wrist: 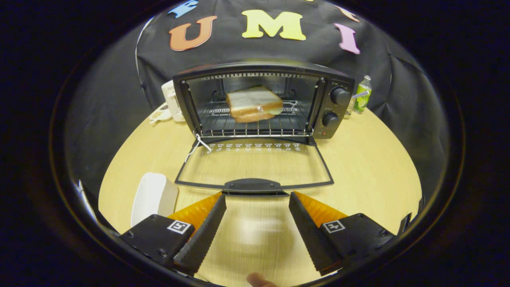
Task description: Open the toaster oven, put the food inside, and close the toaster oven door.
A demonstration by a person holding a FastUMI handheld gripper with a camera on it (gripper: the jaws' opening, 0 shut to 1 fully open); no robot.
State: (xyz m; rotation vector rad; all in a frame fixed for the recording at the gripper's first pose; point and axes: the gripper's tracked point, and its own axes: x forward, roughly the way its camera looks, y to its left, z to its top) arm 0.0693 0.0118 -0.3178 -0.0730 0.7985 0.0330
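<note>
The tongs (257, 199) are two wedge-shaped fingers that taper toward their tips, standing wide apart with nothing between them. Each inner face carries a long pad (201, 235) with a fine ribbed texture. Each finger sits on a blocky, matte housing (157, 237) with rounded corners and small recessed screws. On top of each housing is a square white tag (179, 227) printed with a black coded pattern. Below the tongs, a blurred rounded shape is perhaps a fingertip (259, 280).

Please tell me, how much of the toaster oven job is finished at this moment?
Done: the toaster oven is open and the sandwich lies on its rack. In hand: the gripper, jaws open and empty, sits just before the door handle. Left: lift the door shut.
</note>
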